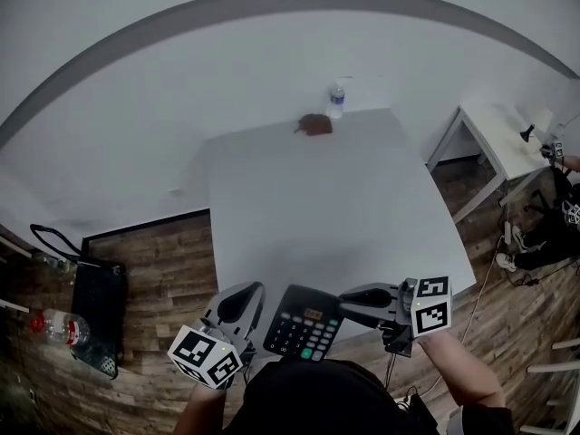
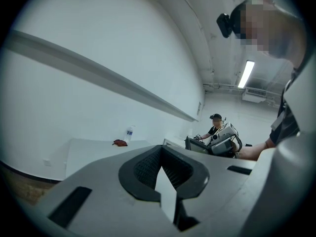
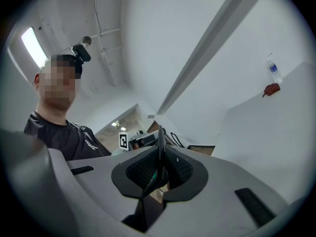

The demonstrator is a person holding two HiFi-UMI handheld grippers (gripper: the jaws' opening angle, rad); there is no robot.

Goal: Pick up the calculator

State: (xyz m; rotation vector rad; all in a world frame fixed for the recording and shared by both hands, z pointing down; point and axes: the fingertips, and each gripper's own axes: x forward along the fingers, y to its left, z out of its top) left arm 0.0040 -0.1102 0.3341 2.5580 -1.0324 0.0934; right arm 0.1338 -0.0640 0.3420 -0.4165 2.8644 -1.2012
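Your right gripper (image 1: pixel 348 298) reaches in from 3 o'clock with its jaws closed on the calculator (image 1: pixel 304 323), whose thin edge is pinched between the pads. A side grip like that probably suits so flat a thing. The calculator is at the 6 o'clock edge of the bench (image 1: pixel 317 207), right in front of you; I cannot tell whether it is lifted clear. Your left gripper (image 1: pixel 243 297) hangs just beside it at 9 o'clock, jaws together on nothing, pointing away from you.
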